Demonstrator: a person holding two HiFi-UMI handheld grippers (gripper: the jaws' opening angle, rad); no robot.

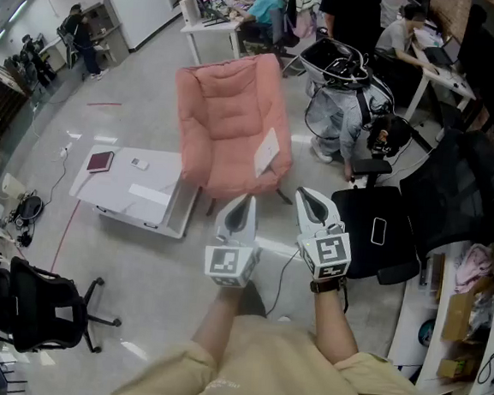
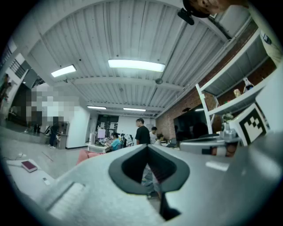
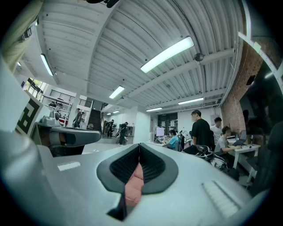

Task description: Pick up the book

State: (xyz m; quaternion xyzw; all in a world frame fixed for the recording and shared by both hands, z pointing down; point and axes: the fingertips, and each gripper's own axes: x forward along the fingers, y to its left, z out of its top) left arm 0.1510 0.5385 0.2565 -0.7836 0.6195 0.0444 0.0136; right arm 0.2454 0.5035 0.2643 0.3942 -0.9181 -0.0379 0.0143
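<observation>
The person holds both grippers in front of the body, level and side by side, well apart from the table. The left gripper [image 1: 245, 202] has its two jaws pressed together with nothing between them; its own view shows the dark pads [image 2: 130, 167] meeting in one line. The right gripper [image 1: 305, 197] is the same, with its jaws together and empty. Through the narrow slit below its pads only the pink of the armchair [image 1: 228, 122] appears. The book [image 1: 101, 161], dark red, lies flat on the low white table [image 1: 135, 195], near its far left corner, and nothing touches it. A small white object [image 1: 140, 163] lies on the same table near the far edge, to the right of the book. The armchair stands just beside the right edge of the table, and a flat white thing [image 1: 266, 151] leans on its arm. A black office chair [image 1: 40, 303] stands on the floor at the near side of the table. Further back, a person in a teal shirt [image 1: 265, 5] sits at a desk.
</observation>
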